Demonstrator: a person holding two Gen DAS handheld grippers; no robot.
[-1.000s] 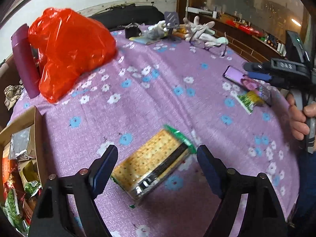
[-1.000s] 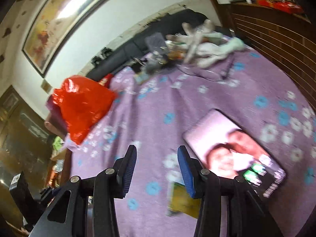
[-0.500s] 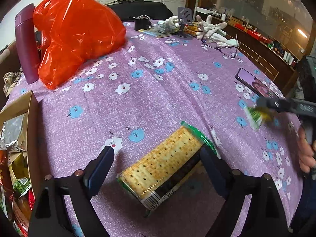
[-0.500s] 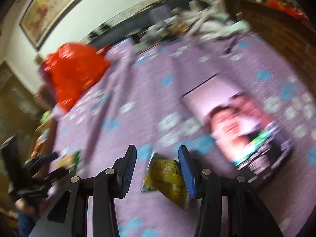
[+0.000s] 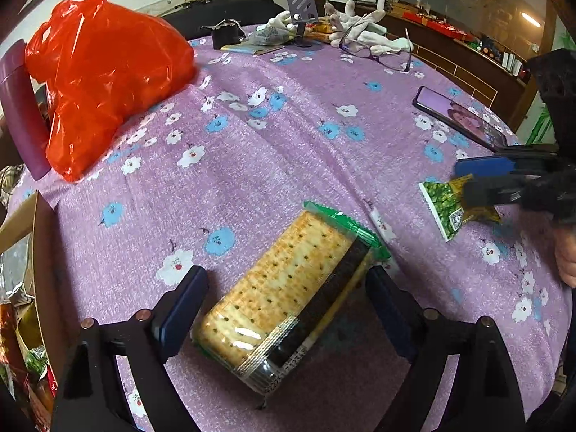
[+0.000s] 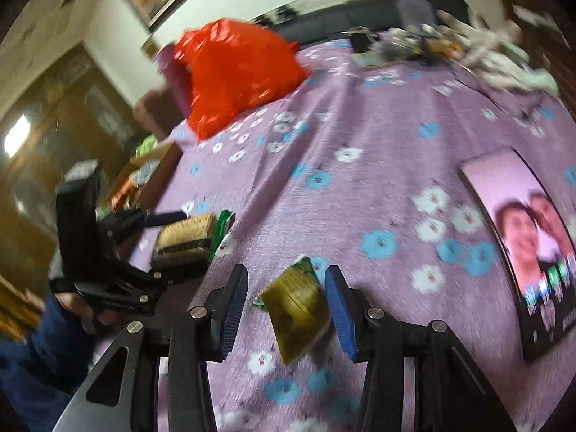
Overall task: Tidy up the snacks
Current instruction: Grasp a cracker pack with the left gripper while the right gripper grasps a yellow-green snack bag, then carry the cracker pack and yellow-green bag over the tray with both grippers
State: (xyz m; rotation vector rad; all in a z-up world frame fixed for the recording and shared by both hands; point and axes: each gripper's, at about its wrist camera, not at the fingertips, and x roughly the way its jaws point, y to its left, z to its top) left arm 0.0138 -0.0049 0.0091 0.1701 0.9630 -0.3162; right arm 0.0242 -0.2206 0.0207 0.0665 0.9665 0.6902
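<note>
Straddling the cracker pack (image 5: 288,295), the left gripper (image 5: 284,309) has its 2 jaws spread wide, 1 on each long side, and neither pad seems to touch the wrapper. The pack lies flat on the purple floral tablecloth (image 5: 288,151), angled across the gap so its near end sits between the fingers and its green far end points ahead and to the right.

The right gripper (image 6: 288,306) is also parted, with the small green-and-yellow snack packet (image 6: 297,306) lying between its fingers; the right-wrist view is blurred, so contact cannot be confirmed. A phone (image 6: 522,244) lies just to the right of that gripper.

Beyond the left finger of the left gripper, at the table edge, sits the cardboard box (image 5: 25,223) holding other snacks, probably the destination.

Risks, as a judgement: the cracker pack is skewed in the jaws, so closing could twist it out or crush the crackers if squeezed hard. The thin packet may slide on the cloth or fold instead of being caught, and a stray right finger could nudge the phone.
</note>
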